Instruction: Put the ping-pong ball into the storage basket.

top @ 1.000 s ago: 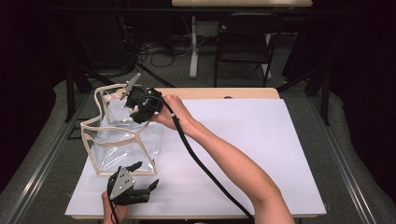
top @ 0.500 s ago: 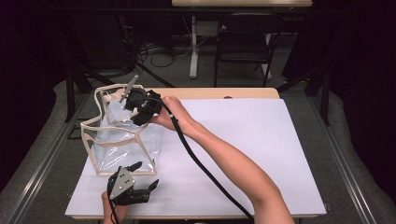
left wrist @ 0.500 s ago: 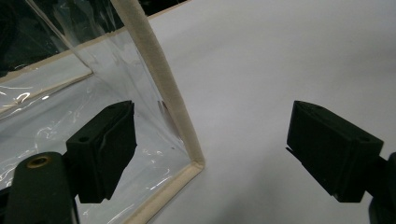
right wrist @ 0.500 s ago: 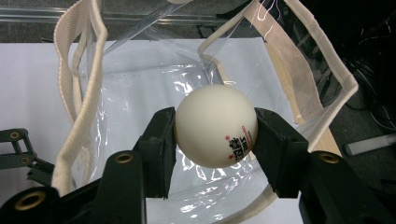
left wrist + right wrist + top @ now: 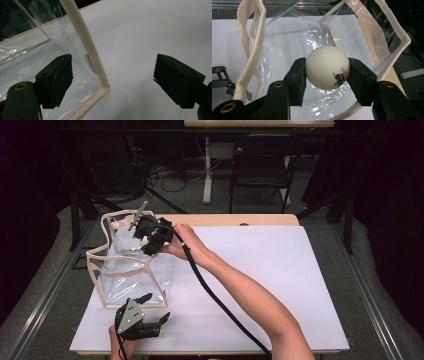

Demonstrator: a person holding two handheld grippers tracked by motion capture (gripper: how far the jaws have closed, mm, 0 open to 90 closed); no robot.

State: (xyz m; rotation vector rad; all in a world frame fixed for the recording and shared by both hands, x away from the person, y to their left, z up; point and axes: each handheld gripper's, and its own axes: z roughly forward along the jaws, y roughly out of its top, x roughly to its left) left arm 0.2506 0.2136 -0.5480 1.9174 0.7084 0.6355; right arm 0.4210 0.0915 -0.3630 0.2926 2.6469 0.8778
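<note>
A clear plastic bag (image 5: 131, 276) with cream fabric trim stands open on the white table (image 5: 280, 270) at the left. My right gripper (image 5: 141, 231) hovers over the bag's mouth, shut on a white ping-pong ball (image 5: 327, 67) with red and black print. In the right gripper view the ball hangs above the bag's clear inside (image 5: 294, 42), between its cream handles. My left gripper (image 5: 154, 309) rests open near the table's front edge, just in front of the bag. In the left gripper view, the bag's cream corner seam (image 5: 86, 47) stands between the open jaws of that gripper (image 5: 113, 82).
A wooden table edge (image 5: 235, 219) runs along the back. Beyond it are a dark chair (image 5: 262, 155), a desk leg (image 5: 206, 170) and cables on the floor. A metal rail (image 5: 45, 290) lies along the left.
The right gripper with the ball has shifted slightly over the bag's mouth. The left gripper has stayed where it was.
</note>
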